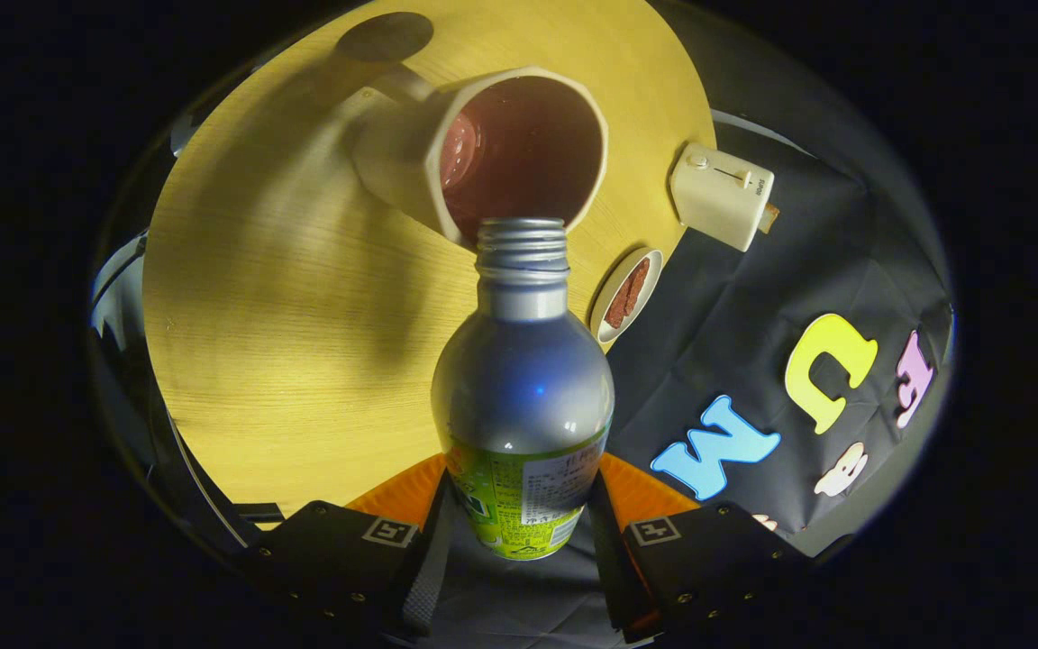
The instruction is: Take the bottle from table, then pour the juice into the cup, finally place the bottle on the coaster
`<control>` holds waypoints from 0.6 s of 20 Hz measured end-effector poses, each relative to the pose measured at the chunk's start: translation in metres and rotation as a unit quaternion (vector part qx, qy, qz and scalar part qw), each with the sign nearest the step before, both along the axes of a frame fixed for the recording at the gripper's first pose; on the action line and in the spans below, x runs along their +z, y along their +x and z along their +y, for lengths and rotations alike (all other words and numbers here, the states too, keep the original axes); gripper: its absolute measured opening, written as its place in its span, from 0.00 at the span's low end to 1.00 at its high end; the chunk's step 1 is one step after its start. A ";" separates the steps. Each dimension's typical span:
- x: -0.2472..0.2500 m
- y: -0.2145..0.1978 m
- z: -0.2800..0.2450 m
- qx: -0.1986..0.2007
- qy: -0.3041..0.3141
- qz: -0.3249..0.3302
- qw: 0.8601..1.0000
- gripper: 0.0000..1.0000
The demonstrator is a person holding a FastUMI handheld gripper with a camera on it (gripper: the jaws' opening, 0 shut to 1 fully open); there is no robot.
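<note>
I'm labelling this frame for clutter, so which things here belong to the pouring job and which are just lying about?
Part of the job:
- bottle, uncapped, gripped between the fingers of the gripper, its mouth at the cup's rim
- cup, dark liquid inside
- dark round coaster, beyond the cup

Just lying about:
- white toaster at the table edge
- small dish beside the bottle's neck

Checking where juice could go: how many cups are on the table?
1. The cup stands on the table just beyond the bottle mouth; the gripper is shut on the bottle.
</note>
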State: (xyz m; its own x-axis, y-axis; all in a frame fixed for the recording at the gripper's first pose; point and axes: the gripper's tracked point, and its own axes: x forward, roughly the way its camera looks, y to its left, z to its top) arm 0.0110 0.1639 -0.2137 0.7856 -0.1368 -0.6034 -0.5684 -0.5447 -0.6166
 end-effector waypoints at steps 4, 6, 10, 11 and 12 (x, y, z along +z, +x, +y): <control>-0.008 -0.007 -0.006 -0.019 0.056 0.006 0.998 0.70; -0.013 -0.009 -0.009 -0.034 0.092 0.009 0.995 0.70; -0.021 -0.013 -0.009 -0.072 0.167 0.024 0.983 0.70; -0.023 -0.016 -0.011 -0.084 0.188 0.031 0.978 0.71; -0.026 -0.020 -0.012 -0.100 0.210 0.039 0.972 0.71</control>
